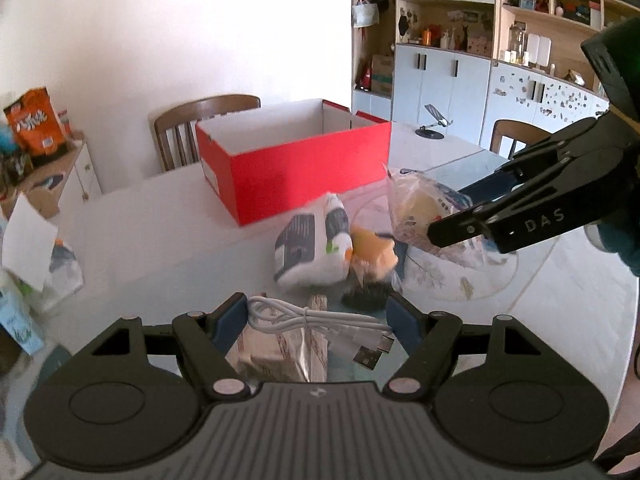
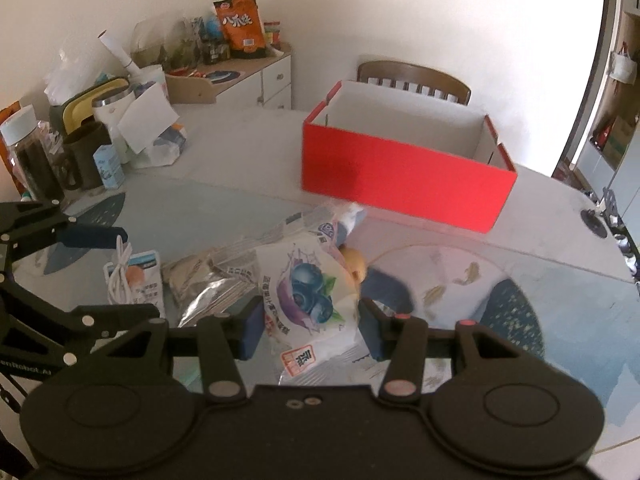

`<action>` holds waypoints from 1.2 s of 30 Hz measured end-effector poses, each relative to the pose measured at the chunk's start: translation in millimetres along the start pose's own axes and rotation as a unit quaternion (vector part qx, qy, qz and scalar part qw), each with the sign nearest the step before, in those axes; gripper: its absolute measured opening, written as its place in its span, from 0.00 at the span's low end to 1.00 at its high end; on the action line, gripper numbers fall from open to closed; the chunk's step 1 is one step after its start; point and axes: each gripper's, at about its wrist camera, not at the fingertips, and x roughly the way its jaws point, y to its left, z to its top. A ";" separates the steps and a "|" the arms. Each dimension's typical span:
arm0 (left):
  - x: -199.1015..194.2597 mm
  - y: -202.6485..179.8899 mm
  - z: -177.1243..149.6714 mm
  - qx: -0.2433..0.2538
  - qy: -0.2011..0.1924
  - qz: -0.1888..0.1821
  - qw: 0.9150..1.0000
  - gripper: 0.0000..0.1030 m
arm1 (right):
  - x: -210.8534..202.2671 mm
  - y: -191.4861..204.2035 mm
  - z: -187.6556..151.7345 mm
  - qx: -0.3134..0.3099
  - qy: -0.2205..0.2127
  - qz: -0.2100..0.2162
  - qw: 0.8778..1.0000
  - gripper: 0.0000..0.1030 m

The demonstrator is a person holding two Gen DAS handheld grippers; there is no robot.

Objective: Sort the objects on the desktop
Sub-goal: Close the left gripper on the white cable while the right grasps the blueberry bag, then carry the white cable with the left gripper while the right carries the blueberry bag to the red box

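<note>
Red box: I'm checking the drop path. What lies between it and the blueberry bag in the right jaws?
Only bare table, apart from a blurred orange item just behind the blueberry bag; the right wrist view shows it before the red box.

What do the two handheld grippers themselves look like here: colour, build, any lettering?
Both are matte black linkage frames with silver rivets and dark blue finger pads. The left gripper has a ribbed grey body; the right gripper shows two red pivot caps, and its arm reads "DAS" in the left wrist view.
</note>
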 end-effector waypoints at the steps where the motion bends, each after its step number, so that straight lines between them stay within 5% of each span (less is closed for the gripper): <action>1: 2.1 -1.3 2.8 0.004 -0.001 0.005 1.000 0.74 | -0.8 -2.6 1.8 -0.001 -0.002 -0.001 1.000 0.48; 16: 24.9 -12.6 59.8 0.025 -0.036 0.024 0.999 0.74 | 0.7 -52.0 30.7 -0.013 -0.016 0.003 1.000 0.48; 36: 84.1 -10.7 135.2 -0.011 -0.054 0.045 0.997 0.74 | 28.7 -121.6 89.5 -0.017 -0.026 0.035 0.999 0.48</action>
